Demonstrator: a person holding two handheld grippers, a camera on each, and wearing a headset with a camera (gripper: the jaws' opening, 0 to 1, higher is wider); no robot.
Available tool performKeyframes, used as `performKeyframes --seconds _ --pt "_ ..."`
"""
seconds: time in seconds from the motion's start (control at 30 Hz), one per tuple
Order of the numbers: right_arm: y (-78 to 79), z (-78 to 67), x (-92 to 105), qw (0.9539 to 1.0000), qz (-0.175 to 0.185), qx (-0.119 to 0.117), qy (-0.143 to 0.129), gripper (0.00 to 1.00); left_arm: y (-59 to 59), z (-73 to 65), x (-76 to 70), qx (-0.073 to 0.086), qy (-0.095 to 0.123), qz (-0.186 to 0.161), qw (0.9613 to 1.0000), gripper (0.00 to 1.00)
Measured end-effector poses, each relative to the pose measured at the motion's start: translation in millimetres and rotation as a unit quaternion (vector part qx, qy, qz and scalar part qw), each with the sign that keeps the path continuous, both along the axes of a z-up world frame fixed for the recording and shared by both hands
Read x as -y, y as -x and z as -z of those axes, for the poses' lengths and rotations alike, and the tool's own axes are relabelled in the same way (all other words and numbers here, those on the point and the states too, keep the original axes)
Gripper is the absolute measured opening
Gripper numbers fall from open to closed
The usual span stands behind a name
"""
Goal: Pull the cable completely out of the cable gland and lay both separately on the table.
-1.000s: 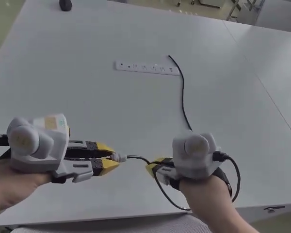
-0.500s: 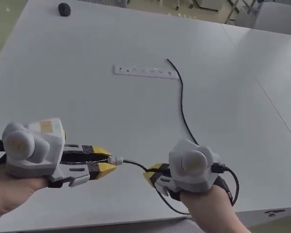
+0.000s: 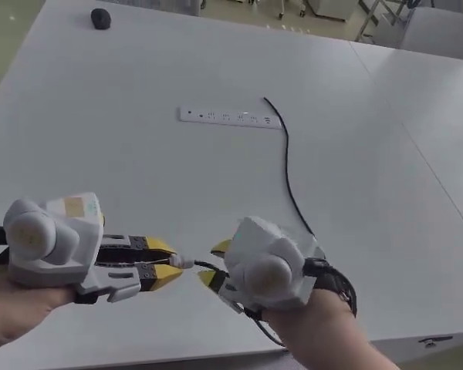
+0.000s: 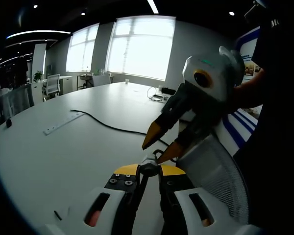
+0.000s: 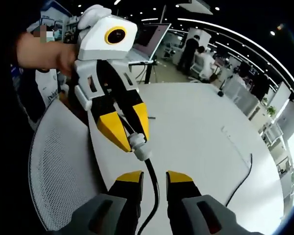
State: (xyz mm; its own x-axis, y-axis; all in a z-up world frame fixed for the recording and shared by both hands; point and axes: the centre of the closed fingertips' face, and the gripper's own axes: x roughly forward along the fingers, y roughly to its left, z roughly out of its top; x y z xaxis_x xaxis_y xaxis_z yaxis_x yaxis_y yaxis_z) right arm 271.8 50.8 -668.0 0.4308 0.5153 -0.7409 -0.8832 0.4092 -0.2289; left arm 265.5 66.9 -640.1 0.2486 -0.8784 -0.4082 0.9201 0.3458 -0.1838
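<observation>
Right gripper (image 3: 214, 264) now nearer cable gland (image 5: 137, 144), jaws apart astride cable (image 5: 152, 191); left gripper (image 3: 172, 262) jaws clamped on half-hidden gland.

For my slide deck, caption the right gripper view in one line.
Left gripper clamps the white cable gland while its cable runs between the open jaws of the right gripper.
</observation>
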Motion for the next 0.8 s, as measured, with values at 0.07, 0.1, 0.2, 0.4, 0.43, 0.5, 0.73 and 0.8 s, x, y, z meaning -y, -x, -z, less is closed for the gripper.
performKeyframes --seconds 0.07,0.1,0.2,0.4,0.43,0.5,0.73,0.8 --pt "0.8 -0.1 -3.7 1.0 -0.006 0.005 -0.004 0.09 -0.5 -0.3 0.5 -0.001 0.001 -0.001 1.0 0.15" --pt "0.9 -0.4 -4.4 1.0 -0.006 0.005 -0.005 0.07 -0.6 0.0 0.4 -0.001 0.0 -0.002 1.0 0.15" --pt "1.5 -2.6 -7.4 0.9998 -0.014 0.008 -0.011 0.06 0.6 1.5 0.3 -0.002 -0.002 0.0 1.0 0.15" --pt "5.5 0.6 -9.0 0.9992 -0.036 0.015 0.002 0.01 4.3 5.5 0.9 -0.003 -0.008 0.002 1.0 0.15" --pt "5.2 0.5 -8.8 0.9993 -0.034 0.016 0.0 0.0 4.1 5.6 0.9 -0.003 -0.008 0.001 1.0 0.15" --pt "4.8 0.5 -8.8 0.9996 -0.025 0.01 -0.007 0.0 3.7 5.2 0.9 -0.004 -0.006 -0.001 1.0 0.15" --pt "6.1 3.2 -7.3 0.9996 -0.001 -0.015 -0.024 0.0 5.2 5.8 2.3 -0.001 -0.012 0.001 0.9999 0.15" --pt "5.2 3.6 -6.0 0.9991 0.012 -0.024 -0.031 0.0 5.2 5.8 3.1 0.001 -0.013 0.001 0.9999 0.15"
